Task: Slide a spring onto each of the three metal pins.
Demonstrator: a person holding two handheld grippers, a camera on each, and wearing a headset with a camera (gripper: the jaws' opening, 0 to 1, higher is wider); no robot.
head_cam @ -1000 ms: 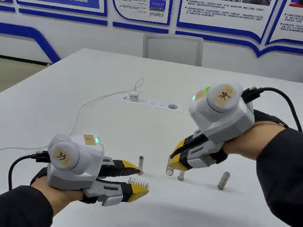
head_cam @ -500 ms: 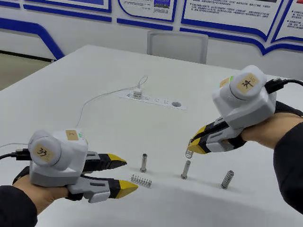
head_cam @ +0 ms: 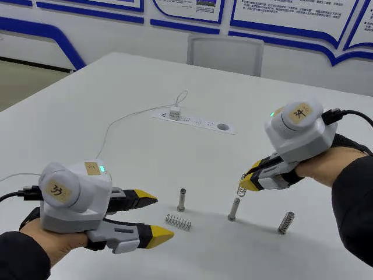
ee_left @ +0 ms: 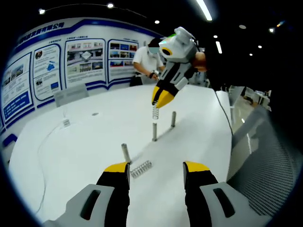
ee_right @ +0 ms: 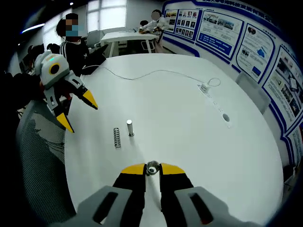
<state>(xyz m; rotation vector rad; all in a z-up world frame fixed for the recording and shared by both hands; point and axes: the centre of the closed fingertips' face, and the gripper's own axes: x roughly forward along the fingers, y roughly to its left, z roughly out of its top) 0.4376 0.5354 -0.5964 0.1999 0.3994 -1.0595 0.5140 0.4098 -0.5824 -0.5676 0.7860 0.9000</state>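
Because your right gripper (head_cam: 249, 182) is clamped on its spring (head_cam: 241, 191), hanging it upright just above the middle pin (head_cam: 233, 209), it should drop straight on, while your left gripper (head_cam: 160, 217) hovers open beside the spare spring (head_cam: 178, 221) lying on the table (head_cam: 116, 157).

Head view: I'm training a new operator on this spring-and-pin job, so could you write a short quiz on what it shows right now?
1. True or false: the left hand-held gripper is shut on a spring.
2. The small metal coil spring in the right hand-held gripper is: A) just above the middle upright metal pin; B) lying on the table; C) threaded on the leftmost pin.
3. How many coil springs lie flat on the white table?
Key: 1 false, its jaws stand open and empty. 2 A. 3 one loose spring, near the leftmost pin.
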